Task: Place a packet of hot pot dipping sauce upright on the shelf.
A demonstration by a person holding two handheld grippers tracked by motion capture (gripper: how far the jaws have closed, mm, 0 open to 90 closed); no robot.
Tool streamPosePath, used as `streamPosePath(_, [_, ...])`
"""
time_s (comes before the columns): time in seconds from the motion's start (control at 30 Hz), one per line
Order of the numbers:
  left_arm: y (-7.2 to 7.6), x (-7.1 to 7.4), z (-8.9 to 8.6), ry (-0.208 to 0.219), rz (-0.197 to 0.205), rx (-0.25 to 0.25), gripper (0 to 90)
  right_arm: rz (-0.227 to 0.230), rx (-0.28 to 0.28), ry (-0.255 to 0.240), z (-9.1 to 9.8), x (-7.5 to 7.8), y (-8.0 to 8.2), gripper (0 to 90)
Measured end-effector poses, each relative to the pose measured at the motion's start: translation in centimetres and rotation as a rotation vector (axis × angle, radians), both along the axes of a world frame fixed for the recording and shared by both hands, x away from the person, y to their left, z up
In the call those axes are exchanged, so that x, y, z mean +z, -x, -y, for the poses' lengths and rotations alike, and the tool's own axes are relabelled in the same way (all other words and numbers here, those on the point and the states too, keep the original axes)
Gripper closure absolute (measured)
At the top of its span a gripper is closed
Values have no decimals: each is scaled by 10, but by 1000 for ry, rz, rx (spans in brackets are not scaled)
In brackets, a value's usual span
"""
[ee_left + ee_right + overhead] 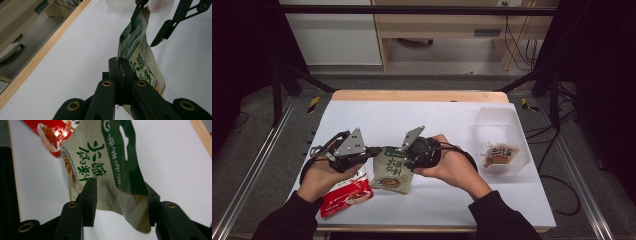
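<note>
The green pouch (392,170) hangs lifted over the white table (437,120), held between both hands. The left gripper (373,150) has its jaws clamped tight on the pouch's edge. The right gripper (120,195) stands partly open around the other top corner, jaws either side of it with a gap on the left; no firm pinch there. A red packet (346,194) lies under the left hand (319,177). A clear tub (499,120) with another packet sits to the right.
</note>
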State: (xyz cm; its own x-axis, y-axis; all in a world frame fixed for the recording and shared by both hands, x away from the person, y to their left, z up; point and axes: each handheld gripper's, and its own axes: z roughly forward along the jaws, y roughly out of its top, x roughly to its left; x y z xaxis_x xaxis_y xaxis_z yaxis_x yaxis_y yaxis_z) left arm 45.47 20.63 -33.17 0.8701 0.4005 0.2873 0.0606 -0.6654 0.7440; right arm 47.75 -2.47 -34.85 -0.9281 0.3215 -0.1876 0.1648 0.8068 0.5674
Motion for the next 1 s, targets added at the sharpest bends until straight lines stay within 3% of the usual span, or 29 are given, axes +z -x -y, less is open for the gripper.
streamPosePath(0.1, [2,1,1,-1,1,-9,900,-13,8,26,-4,-3,-3,696])
streamPosePath(0.27, [2,2,1,-3,-6,-10,900,-16,8,19,-6,-5,-5,875])
streamPosePath(0.37, [0,1,-1,1,-21,-5,900,-16,12,18,-8,-4,-4,900])
streamPosePath(0.43, [-1,-2,-4,12,-28,13,823,-18,14,22,-9,-4,-4,900])
streamPosePath(0.47, [-2,-4,-7,30,-35,33,726,-15,22,26,-9,-3,-4,900])
streamPosePath(0.53, [-4,-12,-11,48,-41,89,422,-17,21,33,-8,-1,-6,900])
streamPosePath(0.63, [-3,-32,-22,78,-54,128,292,-18,25,25,-6,4,-12,900])
streamPosePath(0.83, [-3,-76,-41,93,-129,211,182,-10,30,32,2,16,-20,900])
streamPosePath(1.0, [-2,-107,-50,57,-160,295,144,5,7,22,16,28,-29,900])
